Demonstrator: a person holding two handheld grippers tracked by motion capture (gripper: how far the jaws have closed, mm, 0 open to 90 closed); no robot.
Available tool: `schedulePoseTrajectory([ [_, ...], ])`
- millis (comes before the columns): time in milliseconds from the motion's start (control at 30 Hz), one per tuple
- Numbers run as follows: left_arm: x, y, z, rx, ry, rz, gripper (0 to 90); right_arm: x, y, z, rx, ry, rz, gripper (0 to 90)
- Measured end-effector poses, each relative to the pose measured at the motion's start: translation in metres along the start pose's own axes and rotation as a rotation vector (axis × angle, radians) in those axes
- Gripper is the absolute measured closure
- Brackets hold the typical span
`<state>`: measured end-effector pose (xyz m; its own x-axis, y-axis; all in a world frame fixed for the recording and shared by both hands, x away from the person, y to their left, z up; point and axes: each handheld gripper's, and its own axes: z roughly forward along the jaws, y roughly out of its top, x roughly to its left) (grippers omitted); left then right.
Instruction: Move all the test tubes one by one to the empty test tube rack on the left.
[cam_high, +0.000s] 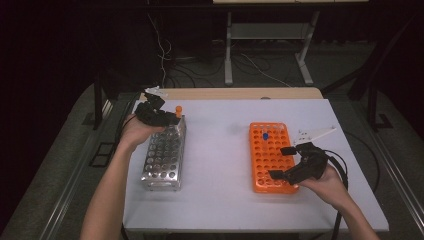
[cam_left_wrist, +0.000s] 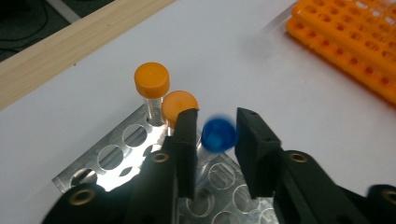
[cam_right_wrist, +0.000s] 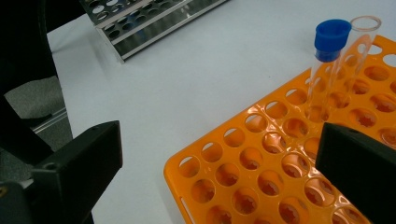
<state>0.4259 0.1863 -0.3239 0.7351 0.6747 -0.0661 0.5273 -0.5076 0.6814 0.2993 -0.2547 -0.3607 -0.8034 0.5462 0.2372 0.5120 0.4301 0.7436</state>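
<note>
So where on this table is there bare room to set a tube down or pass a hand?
The widest free patch is the white table between the metal rack and the orange rack. The near edge and far right corner are bare too. It is crowded at the metal rack's far end, where the left gripper straddles the blue-capped tube beside two orange-capped tubes.

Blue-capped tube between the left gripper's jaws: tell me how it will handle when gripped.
The blue-capped tube looks like thin clear plastic or glass, so probably light and slippery. Its round body could roll if dropped. The metal rack likely keeps it from tipping.
</note>
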Motion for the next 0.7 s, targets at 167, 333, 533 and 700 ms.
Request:
schedulePoseTrajectory([
  [167, -0.002, 0.000, -0.009, -0.011, 0.004, -0.025, 51.1, -0.002, -0.002, 0.000, 0.002, -0.003, 0.010, 0.2],
  [333, -0.007, 0.000, -0.019, -0.033, -0.022, -0.037, 42.4, -0.004, -0.001, 0.001, 0.000, -0.006, 0.011, 0.2],
  [533, -0.020, 0.000, -0.029, -0.052, -0.027, -0.037, 29.6, -0.009, 0.002, 0.004, 0.010, -0.021, 0.018, 0.2],
  [700, -0.035, 0.001, -0.035, -0.079, -0.053, -0.029, 17.8, -0.017, 0.005, 0.007, 0.012, -0.029, 0.024, 0.3],
])
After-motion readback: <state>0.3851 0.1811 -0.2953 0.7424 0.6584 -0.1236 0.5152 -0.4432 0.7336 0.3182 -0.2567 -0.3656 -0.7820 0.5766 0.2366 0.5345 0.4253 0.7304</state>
